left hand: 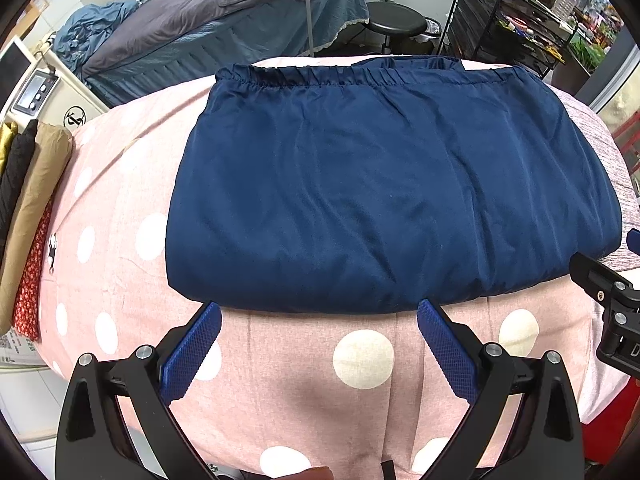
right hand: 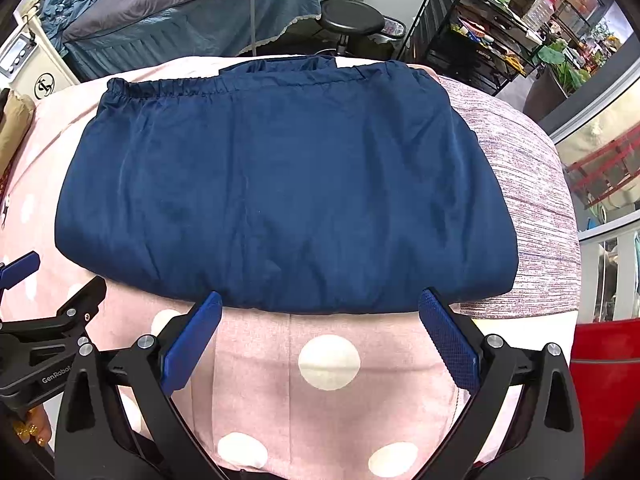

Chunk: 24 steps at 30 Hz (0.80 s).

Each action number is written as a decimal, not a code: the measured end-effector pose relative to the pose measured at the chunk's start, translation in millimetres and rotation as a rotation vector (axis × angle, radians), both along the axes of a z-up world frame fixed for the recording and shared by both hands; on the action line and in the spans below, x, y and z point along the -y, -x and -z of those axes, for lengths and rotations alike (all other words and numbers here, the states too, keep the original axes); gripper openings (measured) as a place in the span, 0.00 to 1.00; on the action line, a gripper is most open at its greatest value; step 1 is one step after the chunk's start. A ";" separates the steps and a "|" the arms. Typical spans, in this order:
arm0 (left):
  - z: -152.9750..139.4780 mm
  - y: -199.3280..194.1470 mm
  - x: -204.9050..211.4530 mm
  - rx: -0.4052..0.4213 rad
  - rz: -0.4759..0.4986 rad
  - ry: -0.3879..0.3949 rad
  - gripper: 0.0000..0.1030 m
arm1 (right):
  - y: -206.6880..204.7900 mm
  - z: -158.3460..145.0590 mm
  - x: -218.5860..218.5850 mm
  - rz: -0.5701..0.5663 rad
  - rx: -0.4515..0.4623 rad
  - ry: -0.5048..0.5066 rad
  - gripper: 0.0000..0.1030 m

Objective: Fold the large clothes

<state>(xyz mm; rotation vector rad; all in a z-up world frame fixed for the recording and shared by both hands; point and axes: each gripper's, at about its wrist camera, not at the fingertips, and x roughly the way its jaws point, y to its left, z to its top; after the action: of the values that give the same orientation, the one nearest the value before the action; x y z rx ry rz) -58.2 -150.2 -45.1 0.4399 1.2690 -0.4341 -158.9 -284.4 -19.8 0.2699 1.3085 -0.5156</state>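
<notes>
Left wrist view: we see the left gripper [left hand: 319,312] spread wide with nothing between its fingers, tips just short of the near fold of the navy garment [left hand: 384,188]. The garment lies folded flat on the pink dotted sheet [left hand: 360,392], elastic hem at the far edge. Our right gripper [right hand: 320,312] is equally wide and empty, at the same near edge, further right.

Pink polka-dot sheet [left hand: 360,380], foreground. Grey striped cloth [right hand: 532,200], right. Stacked folded fabrics [left hand: 28,208], left edge. Black stool [left hand: 396,24], top centre. Black wire rack [right hand: 480,40], upper right. Grey-blue covered bed [left hand: 224,12], upper left.
</notes>
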 end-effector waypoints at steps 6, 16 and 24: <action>1.3 -0.6 -0.9 -0.007 0.001 -0.003 0.93 | 0.2 0.2 -0.2 -0.001 -0.002 0.001 0.94; 2.9 -0.4 -2.1 -0.008 0.001 -0.008 0.93 | 1.5 1.7 -0.2 -0.003 -0.004 0.002 0.94; 3.1 -0.7 -1.5 -0.008 0.002 -0.011 0.93 | 3.0 3.8 -1.5 -0.002 -0.004 0.003 0.94</action>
<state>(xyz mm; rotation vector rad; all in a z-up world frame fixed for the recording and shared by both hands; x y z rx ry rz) -57.6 -148.7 -48.2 0.4494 1.2791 -0.4313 -161.9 -282.9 -23.6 0.2651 1.3119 -0.5160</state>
